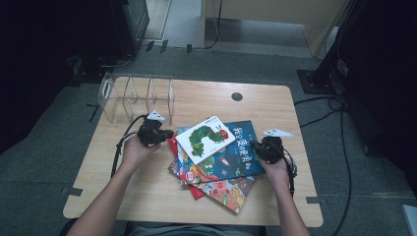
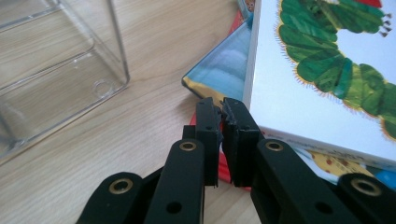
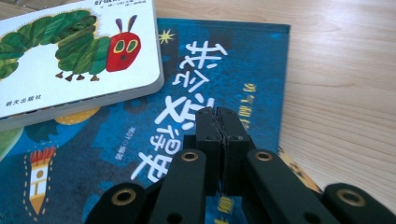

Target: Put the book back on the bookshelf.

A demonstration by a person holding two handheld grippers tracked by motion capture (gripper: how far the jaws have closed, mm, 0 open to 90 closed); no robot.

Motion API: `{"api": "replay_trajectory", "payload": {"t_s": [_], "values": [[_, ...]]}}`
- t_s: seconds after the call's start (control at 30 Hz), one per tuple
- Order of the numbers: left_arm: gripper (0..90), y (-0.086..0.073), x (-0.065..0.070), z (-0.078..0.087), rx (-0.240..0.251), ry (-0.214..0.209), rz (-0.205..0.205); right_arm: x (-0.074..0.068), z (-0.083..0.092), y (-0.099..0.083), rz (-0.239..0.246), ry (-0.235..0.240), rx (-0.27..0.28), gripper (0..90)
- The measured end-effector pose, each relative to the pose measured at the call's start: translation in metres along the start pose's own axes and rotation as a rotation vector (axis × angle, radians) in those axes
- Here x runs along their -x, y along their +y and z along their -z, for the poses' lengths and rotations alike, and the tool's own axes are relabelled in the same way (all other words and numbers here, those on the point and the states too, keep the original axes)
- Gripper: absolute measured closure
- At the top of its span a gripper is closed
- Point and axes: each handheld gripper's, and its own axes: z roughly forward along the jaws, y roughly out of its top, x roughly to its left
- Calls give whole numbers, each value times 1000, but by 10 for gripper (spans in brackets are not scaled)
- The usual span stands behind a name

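Observation:
A loose pile of picture books lies mid-table. On top is a white book with a green caterpillar (image 1: 205,138) (image 2: 322,70) (image 3: 70,51). Under it is a dark blue book with white characters (image 1: 236,152) (image 3: 210,70). My left gripper (image 1: 169,132) (image 2: 222,109) hovers at the pile's left edge, just beside the white book's corner, jaws shut with nothing between them. My right gripper (image 1: 253,145) (image 3: 218,112) hangs over the blue book's right part, jaws shut and empty.
A clear plastic rack with dividers (image 1: 135,96) (image 2: 56,70) stands at the table's back left, close to my left gripper. A red patterned book (image 1: 226,189) sticks out at the pile's front. Bare wooden table (image 1: 147,191) surrounds the pile.

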Motion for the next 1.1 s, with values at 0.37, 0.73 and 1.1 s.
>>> {"api": "replay_trajectory", "payload": {"t_s": [0.37,0.73,1.1], "values": [[866,0,4,-4,-4,-5,5,-14,-23,12,49,11,-25,865],[876,-8,16,0,-24,-51,8,-22,-38,22,62,15,-18,895],[862,-22,33,12,-66,-85,-19,-24,-42,25,65,77,-39,900]]}}
